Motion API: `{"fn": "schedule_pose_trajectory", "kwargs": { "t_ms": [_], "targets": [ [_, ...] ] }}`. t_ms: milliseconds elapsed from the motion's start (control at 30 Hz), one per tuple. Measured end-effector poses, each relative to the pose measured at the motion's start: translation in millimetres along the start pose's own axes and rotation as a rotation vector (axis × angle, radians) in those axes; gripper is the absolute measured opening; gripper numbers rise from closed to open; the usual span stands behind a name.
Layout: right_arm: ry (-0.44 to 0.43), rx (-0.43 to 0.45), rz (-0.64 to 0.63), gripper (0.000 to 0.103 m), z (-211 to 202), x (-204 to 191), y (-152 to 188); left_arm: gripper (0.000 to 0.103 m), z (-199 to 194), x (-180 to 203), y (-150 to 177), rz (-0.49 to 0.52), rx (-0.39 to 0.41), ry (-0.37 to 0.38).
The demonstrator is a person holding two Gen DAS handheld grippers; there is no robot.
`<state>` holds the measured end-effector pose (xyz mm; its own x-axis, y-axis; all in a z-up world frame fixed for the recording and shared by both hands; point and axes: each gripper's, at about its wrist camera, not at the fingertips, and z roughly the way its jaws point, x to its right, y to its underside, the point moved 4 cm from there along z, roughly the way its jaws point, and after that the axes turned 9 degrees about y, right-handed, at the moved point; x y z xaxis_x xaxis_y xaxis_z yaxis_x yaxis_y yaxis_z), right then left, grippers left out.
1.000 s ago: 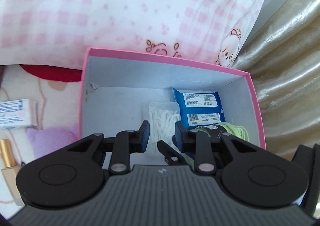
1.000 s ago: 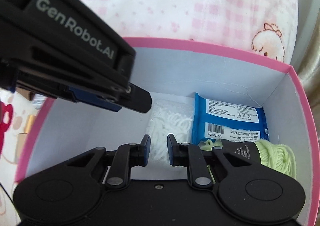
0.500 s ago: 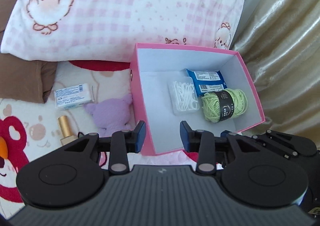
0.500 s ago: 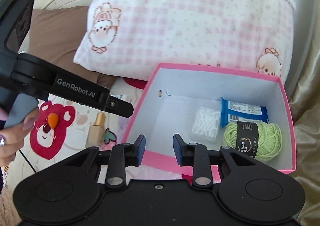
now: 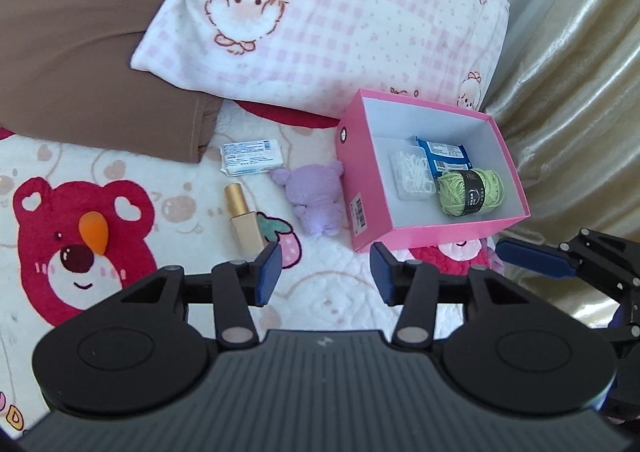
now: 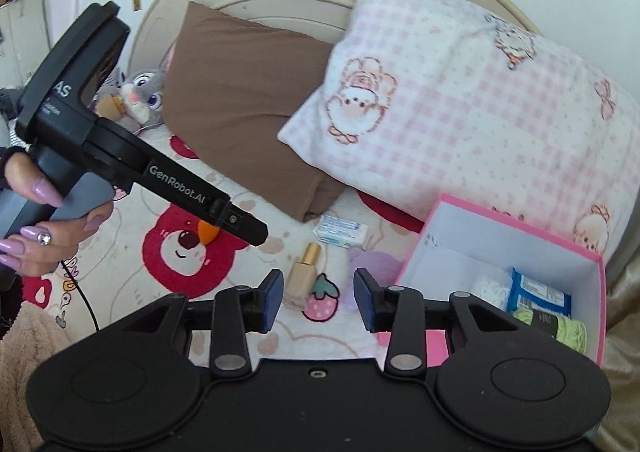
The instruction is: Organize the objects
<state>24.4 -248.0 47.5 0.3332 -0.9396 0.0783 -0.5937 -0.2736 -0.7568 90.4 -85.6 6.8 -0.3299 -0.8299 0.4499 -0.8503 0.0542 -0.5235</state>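
A pink box (image 5: pixel 362 188) (image 6: pixel 516 220) stands on the bed and holds a clear case of cotton swabs (image 5: pixel 413 175), a blue wipes pack (image 5: pixel 447 155) and a green yarn ball (image 5: pixel 470 191). Left of it lie a purple plush toy (image 5: pixel 314 196), a gold-capped bottle (image 5: pixel 243 215) (image 6: pixel 303 272), a white packet (image 5: pixel 252 158) (image 6: pixel 341 231) and an orange teardrop sponge (image 5: pixel 94 232). My left gripper (image 5: pixel 325 273) is open and empty, held above the blanket in front of the box. My right gripper (image 6: pixel 319 294) is open and empty, above the bottle area.
A pink checked pillow (image 5: pixel 340 20) and a brown pillow (image 5: pixel 80 44) lie behind the objects. A gold curtain (image 5: pixel 580 92) hangs to the right of the box. The blanket has a red bear print (image 5: pixel 72 252). A stuffed rabbit (image 6: pixel 140 92) sits at the headboard.
Both grippers have pulled back and up out of the box and opened wider. The loose items on the blanket have come into view.
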Motion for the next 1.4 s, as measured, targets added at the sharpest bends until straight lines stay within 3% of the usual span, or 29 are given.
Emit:
{"fn": "schedule_pose_trajectory", "kwargs": {
  "t_ms": [67, 167, 333, 533, 700, 833, 933, 1167, 1300, 1400],
  "targets": [
    [-0.032, 0.002, -0.019, 0.048, 1.2, -13.6, -2.6, 0.051, -11.1, -7.2, 5.9, -0.005, 0.019, 0.003],
    [-0.050, -0.002, -0.048, 0.061, 11.1, -29.6, -6.2, 0.060, -17.7, -18.4, 14.0, -0.020, 0.023, 0.012],
    [-0.058, -0.037, -0.054, 0.077, 44.7, -43.2, -3.1, 0.067, -2.5, -44.6, 23.8, -0.068, 0.012, -0.004],
    [-0.047, -0.065, -0.022, 0.084, 93.0, -50.3, 11.0, 0.076, 28.8, -79.1, 27.4, -0.136, 0.047, 0.007],
    [-0.034, -0.051, -0.041, 0.085, 131.8, -58.2, 18.8, 0.083, 56.9, -103.6, 32.4, -0.175, 0.070, 0.029],
    [-0.016, -0.037, -0.089, 0.085, 162.2, -64.4, 26.5, 0.087, 78.0, -114.0, 36.6, -0.130, 0.101, 0.029],
    [0.001, -0.058, -0.121, 0.085, 184.4, -68.2, 34.5, 0.087, 91.9, -120.4, 39.9, -0.113, 0.150, 0.050],
    [0.039, -0.045, -0.137, 0.085, 222.5, -74.0, 53.3, 0.087, 131.8, -140.4, 41.6, -0.168, 0.159, 0.104],
    [0.021, -0.064, -0.114, 0.084, 241.1, -74.3, 58.8, 0.086, 152.3, -149.5, 43.4, -0.182, 0.147, 0.061],
    [0.026, -0.089, -0.081, 0.084, 252.5, -70.9, 63.0, 0.084, 159.6, -154.3, 45.7, -0.189, 0.152, 0.088]
  ]
}}
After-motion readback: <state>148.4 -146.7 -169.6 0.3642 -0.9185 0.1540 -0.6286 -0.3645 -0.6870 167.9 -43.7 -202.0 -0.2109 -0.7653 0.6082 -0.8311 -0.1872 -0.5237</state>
